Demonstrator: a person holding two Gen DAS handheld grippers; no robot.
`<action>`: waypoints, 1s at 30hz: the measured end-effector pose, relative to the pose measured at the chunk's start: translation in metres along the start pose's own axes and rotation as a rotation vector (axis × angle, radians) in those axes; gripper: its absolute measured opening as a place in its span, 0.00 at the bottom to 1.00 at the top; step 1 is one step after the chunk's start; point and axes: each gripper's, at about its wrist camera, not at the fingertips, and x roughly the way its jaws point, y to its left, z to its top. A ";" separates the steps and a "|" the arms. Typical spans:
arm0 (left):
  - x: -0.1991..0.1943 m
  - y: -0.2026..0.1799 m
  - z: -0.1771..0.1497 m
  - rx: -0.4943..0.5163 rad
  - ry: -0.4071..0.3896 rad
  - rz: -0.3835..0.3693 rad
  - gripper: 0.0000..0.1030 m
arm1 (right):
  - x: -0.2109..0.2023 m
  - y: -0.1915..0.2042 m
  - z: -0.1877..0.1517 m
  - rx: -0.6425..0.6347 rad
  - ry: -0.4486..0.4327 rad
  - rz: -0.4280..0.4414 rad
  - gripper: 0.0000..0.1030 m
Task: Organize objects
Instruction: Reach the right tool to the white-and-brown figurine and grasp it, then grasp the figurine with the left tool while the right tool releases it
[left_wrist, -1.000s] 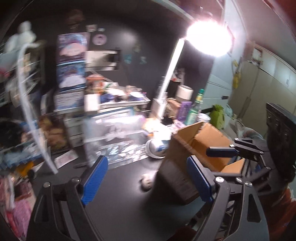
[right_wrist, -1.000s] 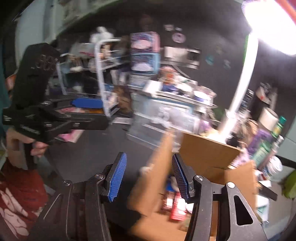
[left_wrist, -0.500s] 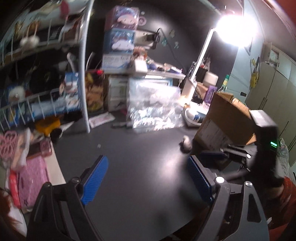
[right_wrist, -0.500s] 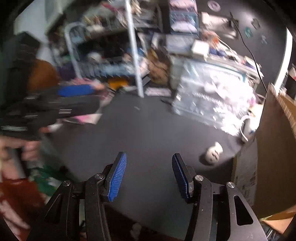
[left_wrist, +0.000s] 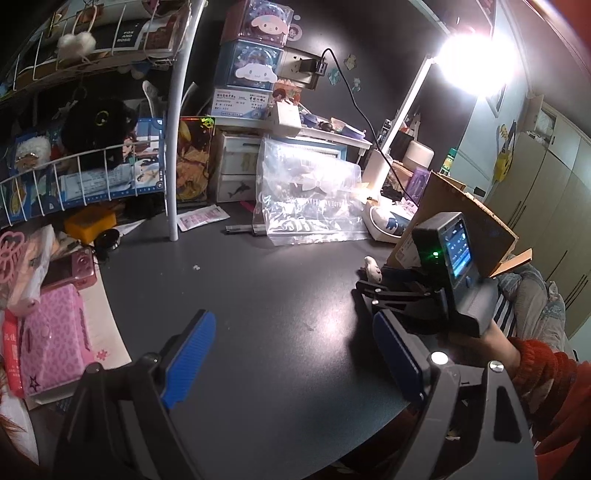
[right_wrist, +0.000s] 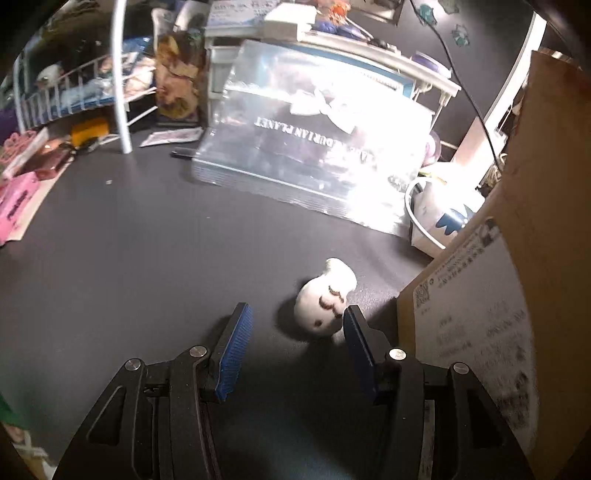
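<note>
Your right gripper (right_wrist: 297, 334) is low over the dark desk (right_wrist: 147, 258) with its jaws spread wide and nothing between the blue pads (right_wrist: 236, 347). The small white figurine (right_wrist: 323, 304) lies on its side on the desk just ahead of the fingertips, closer to the right pad, which it nearly touches; you cannot tell from this view whether they meet. Just to the right of the figurine stands the cardboard box (right_wrist: 498, 295), its labelled side facing the gripper. Behind the figurine, a stack of clear plastic bags (right_wrist: 314, 147) leans against the drawers, and a white cable (right_wrist: 417, 218) curls beside it.

Your left gripper (left_wrist: 291, 354) hangs above the bare middle of the desk (left_wrist: 258, 295), jaws wide apart too, holding nothing. From its camera you see your right gripper (left_wrist: 373, 288) pointing at the figurine (left_wrist: 371, 267), which sits near the box (left_wrist: 465, 225). A white wire rack (left_wrist: 173, 147) stands at the far left, with a pink camera (left_wrist: 74, 269) and a pink pouch (left_wrist: 55, 339) at the desk's left edge
</note>
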 end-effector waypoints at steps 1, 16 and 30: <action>0.000 0.000 0.001 0.001 -0.001 0.000 0.83 | 0.001 -0.001 0.001 0.001 0.001 -0.003 0.41; 0.014 -0.016 0.015 -0.001 0.038 -0.102 0.83 | -0.058 0.037 0.002 -0.142 -0.119 0.323 0.18; 0.002 -0.071 0.064 0.064 0.014 -0.233 0.41 | -0.171 0.038 0.014 -0.346 -0.353 0.461 0.18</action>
